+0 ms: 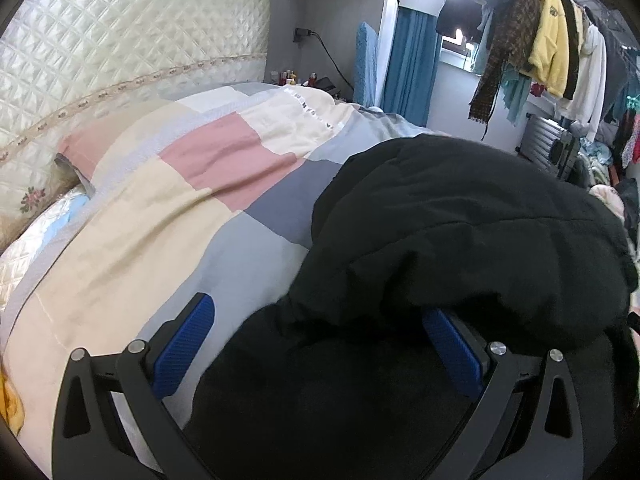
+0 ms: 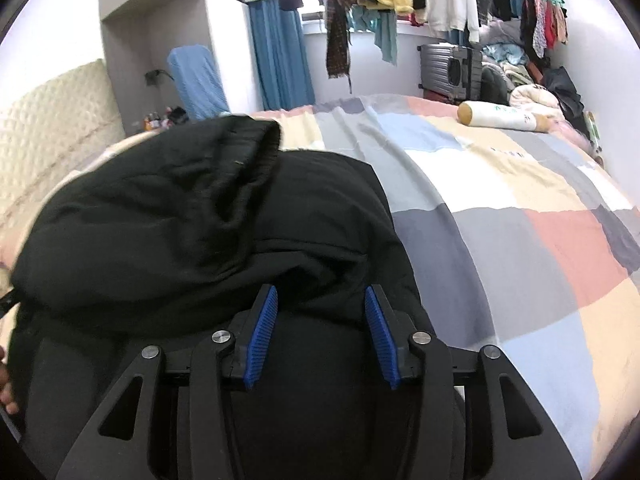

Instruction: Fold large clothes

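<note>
Black padded garment (image 1: 460,240) lying bunched on the patchwork bedspread (image 1: 160,220), one ribbed cuff (image 2: 264,140) flopped over the top. To fold well, each tool should likely take a single edge layer, not the whole bulk, and carry it across level so the halves meet squarely. Left gripper (image 1: 320,332) points low along the bed, jaws spread wide, its right pad tucked beneath an overhanging fold while the left pad hangs over bare bedspread. Right gripper (image 2: 322,320) sits low over the garment, jaws moderately apart, nothing visibly pinched
</note>
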### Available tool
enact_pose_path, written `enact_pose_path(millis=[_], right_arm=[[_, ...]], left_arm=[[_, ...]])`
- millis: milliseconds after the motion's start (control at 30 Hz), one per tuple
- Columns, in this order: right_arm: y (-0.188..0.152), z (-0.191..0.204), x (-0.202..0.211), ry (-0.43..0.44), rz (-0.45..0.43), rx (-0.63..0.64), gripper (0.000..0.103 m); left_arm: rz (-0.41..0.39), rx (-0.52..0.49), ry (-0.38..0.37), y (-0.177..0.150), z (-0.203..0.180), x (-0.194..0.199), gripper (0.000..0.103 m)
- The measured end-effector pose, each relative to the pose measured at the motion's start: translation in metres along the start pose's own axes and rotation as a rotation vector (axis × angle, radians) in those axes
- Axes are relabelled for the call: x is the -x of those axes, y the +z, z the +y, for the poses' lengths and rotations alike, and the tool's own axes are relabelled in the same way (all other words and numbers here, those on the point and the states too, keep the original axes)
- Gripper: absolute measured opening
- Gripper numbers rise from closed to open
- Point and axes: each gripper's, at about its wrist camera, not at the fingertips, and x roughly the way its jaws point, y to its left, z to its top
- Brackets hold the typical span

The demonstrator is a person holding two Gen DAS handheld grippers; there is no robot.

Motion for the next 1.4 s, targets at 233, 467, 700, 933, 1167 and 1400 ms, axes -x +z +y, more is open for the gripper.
enact_pose_path(millis=[233,467,700,933,1167,1400], right_arm=[[-0.005,0.021,0.071,0.064,-0.078,-0.003,0.044],[-0.002,0.037,0.159,0.114,-0.168,0.010,0.044],[0.013,0.041,0.253,0.175,-0.306,0.000,0.044],[0.013,0.042,0.323,0.151,-0.319,0.035,0.045],[-0.005,0.013,0.355,0.256,-0.222,-0.035,0.045],[-0.030,-0.035,0.344,0.377,-0.025,-0.125,0.045]], left_arm=[[-0.081,-0.042,-0.062,0.004,-0.023,0.070,0.103],[-0.104,-0.037,-0.198,0.013,-0.048,0.143,0.103],[-0.153,-0.059,-0.270,0.025,-0.071,0.230,0.103],[-0.173,-0.126,-0.313,0.014,-0.073,0.306,0.103],[-0.091,-0.162,-0.364,-0.002,-0.049,0.345,0.103],[0.193,-0.056,-0.450,-0.013,0.013,0.315,0.103]])
